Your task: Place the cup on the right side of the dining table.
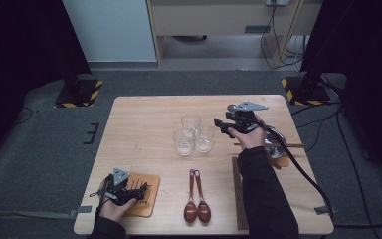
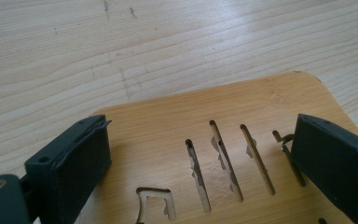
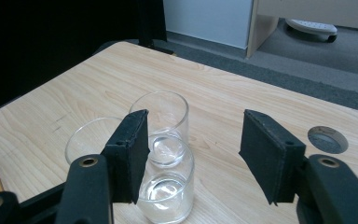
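Right claw [image 3: 191,154] open near glasses [image 1: 194,134], left claw [image 2: 200,172] open, seemingly resting on coaster [image 2: 168,121]

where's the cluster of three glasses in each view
high view: three glasses at table centre, left of the right hand-held gripper.
right gripper view: glasses low and left of centre, beyond the open jaws.
left gripper view: not in it.
shared landmark: the light wooden table.

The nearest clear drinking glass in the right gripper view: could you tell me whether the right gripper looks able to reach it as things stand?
Probably yes. The right gripper is open and aimed at the clear drinking glass, with bare light wooden table between them; two neighbouring glasses stand close behind, which may crowd the fingers.
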`<state>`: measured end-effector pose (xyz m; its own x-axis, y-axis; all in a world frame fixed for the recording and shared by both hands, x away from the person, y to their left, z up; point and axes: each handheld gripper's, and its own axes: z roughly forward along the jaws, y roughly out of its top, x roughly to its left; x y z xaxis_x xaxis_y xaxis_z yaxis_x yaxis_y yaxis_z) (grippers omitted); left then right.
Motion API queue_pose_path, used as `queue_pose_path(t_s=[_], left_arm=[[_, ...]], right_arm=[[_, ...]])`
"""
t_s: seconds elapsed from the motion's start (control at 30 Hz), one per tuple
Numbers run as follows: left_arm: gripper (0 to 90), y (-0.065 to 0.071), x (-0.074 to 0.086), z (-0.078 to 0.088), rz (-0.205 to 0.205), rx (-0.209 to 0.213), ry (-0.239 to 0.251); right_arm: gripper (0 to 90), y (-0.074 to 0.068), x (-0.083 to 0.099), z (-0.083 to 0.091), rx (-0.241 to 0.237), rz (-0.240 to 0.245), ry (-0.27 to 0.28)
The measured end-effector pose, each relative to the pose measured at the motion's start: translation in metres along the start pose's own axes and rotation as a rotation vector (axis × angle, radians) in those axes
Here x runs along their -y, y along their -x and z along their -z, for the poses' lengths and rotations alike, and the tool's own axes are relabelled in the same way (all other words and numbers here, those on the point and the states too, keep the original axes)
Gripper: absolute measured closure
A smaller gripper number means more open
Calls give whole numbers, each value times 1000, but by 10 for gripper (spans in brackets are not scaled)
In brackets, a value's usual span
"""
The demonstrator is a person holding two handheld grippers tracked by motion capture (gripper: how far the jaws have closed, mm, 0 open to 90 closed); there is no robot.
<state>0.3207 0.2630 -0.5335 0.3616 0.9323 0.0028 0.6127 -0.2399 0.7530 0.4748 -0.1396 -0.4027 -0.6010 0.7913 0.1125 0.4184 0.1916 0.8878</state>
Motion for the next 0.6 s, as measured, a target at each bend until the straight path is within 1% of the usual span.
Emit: queue_pose_path(t_s=[0.1,0.27,0.47,0.57,0.6], left_arm=[[37,0,0,0,0,0,0],[37,0,0,0,0,0,0],[37,0,0,0,0,0,0],[37,0,0,0,0,0,0],[37,0,0,0,0,1,0]], right_arm=[[419,-2,-1,-6,4,12,-16],[420,-3,-4,-11,10,21,-21],[425,-7,-7,-20,4,25,-32],[435,-9,-5,-28,-1,26,-49],[435,-9,-5,-28,-1,26,-49]])
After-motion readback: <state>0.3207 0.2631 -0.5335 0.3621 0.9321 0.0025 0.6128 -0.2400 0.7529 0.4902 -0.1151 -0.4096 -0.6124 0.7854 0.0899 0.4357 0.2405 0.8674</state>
